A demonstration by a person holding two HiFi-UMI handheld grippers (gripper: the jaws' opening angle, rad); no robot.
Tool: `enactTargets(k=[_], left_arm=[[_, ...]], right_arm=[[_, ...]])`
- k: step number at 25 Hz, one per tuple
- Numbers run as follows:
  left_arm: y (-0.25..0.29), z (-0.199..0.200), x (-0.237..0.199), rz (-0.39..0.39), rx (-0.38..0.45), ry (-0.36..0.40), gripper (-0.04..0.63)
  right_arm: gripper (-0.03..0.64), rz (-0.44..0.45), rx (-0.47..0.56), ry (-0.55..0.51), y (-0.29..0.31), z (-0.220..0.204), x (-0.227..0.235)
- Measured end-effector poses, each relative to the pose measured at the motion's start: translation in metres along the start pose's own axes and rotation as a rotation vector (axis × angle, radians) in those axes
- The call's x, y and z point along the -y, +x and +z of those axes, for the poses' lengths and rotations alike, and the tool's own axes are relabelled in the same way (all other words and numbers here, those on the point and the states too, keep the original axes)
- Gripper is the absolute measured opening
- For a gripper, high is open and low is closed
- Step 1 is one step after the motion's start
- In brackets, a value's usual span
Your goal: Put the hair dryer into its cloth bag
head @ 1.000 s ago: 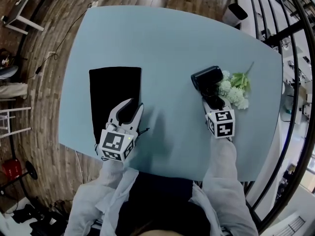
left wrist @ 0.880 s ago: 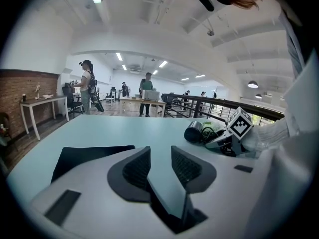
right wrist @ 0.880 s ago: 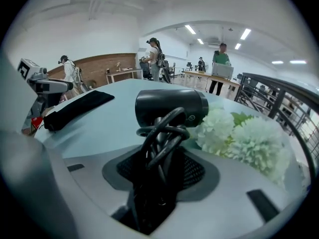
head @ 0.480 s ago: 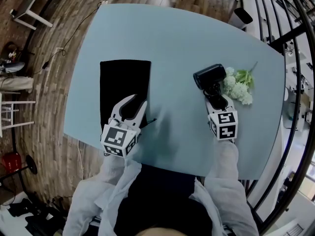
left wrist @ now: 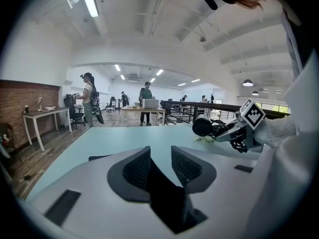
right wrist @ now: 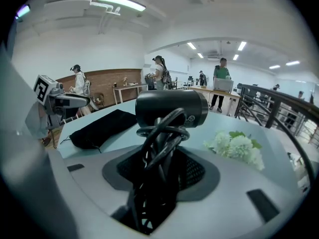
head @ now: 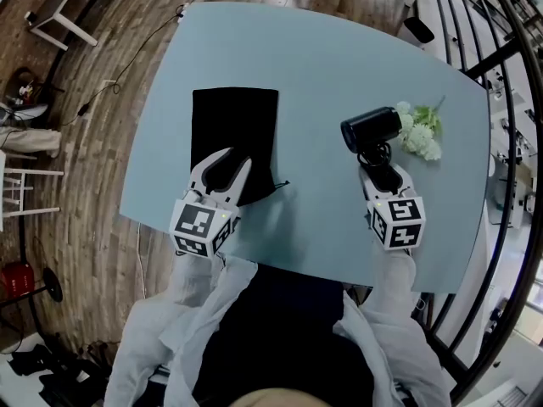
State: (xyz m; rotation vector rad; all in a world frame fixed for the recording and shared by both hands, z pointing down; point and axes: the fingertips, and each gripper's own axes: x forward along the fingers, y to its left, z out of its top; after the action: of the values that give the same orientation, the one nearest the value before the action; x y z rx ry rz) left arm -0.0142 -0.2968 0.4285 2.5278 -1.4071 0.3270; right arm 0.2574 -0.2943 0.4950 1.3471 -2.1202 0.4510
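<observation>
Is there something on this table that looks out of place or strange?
Nothing is spilled or damaged. One odd item: a bunch of white flowers lies loose, without a vase, on the table, right beside the hair dryer that the right gripper holds by its cord-wrapped handle.

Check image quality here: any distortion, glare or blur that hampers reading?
Head view: heavy fisheye bows the table edges; light even, shadows soft. Left gripper view: dark rounded corners, cloth bag between the jaws reads as detail-less black. Right gripper view: ceiling lamp blown out, hair dryer sharp enough.
</observation>
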Motion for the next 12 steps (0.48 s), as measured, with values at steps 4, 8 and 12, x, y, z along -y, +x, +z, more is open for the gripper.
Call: enactTargets(k=[4,8,12], left_arm=[[-0.024,-0.003,-0.01,-0.005,0.012,-0.005,0.141],[-0.053,-0.007,-0.027,-0.003,0.021,-0.024,0.141],[-0.077,-0.018,-0.044,-0.022,0.015,-0.045,0.141]], right_arm=[[0.195,-0.009,0.007,0.037,-0.017,-0.008,-0.027],[0.195,-0.027,0.011,0.062,-0.035,-0.014,-0.06],[0.195,-0.045,0.021,0.12,-0.046,-0.022,-0.1]])
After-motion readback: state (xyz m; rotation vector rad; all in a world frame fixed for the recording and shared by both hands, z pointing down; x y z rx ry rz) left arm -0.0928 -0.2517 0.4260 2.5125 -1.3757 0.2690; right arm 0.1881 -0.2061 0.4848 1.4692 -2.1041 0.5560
